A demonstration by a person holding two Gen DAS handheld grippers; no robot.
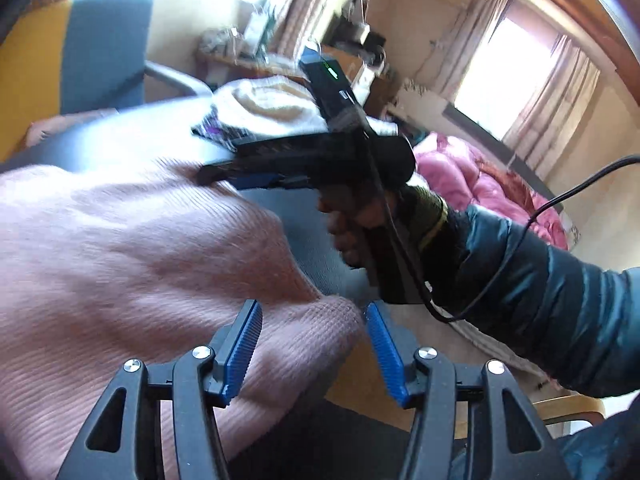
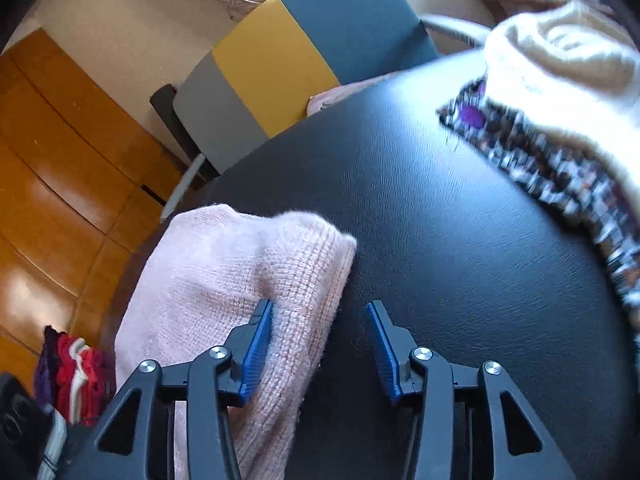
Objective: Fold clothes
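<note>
A pink knit sweater (image 1: 140,248) lies on the black table (image 1: 296,224). My left gripper (image 1: 314,346) is open, and a rounded corner of the sweater sits between its blue pads (image 1: 244,348). In the left wrist view a hand holds my right gripper (image 1: 220,158) over the sweater's far edge; it is blurred there. In the right wrist view my right gripper (image 2: 320,350) is open. Its left finger rests on the pink sweater (image 2: 240,272) and its right finger stands over the bare table (image 2: 440,220).
A cream sweater (image 2: 560,64) lies on a patterned garment (image 2: 540,172) at the table's far side. Behind the table stands a chair (image 2: 304,40) in blue, yellow and grey. Red clothes (image 2: 76,376) lie on the floor. A cable (image 1: 404,256) hangs by the dark sleeve (image 1: 540,280).
</note>
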